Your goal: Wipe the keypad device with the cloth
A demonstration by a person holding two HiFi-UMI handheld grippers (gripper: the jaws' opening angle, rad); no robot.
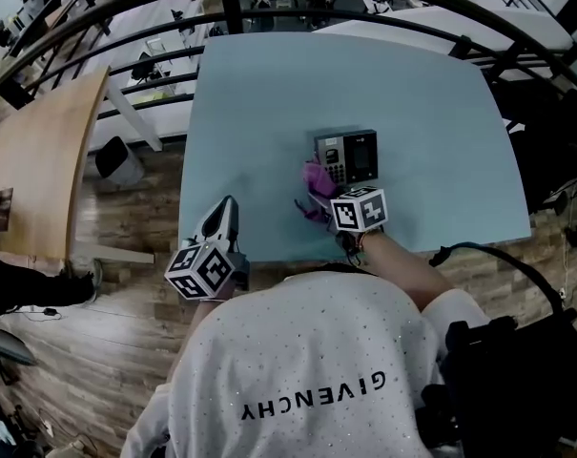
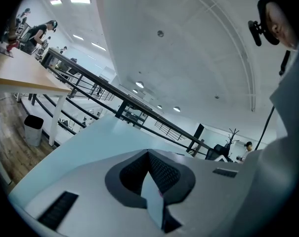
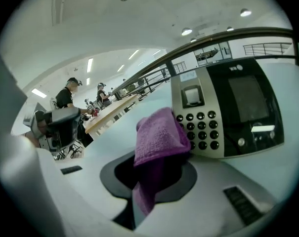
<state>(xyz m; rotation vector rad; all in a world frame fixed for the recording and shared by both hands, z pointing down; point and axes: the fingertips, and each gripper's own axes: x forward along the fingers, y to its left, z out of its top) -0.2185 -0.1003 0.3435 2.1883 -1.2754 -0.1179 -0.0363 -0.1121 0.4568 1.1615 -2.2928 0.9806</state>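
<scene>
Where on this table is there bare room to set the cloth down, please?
The table is bare across its far half behind the keypad device, and on the left between the device and the left gripper. The strip right of the device is free. Crowded only near the front edge, where the right gripper holds the cloth by the device's left side.
</scene>
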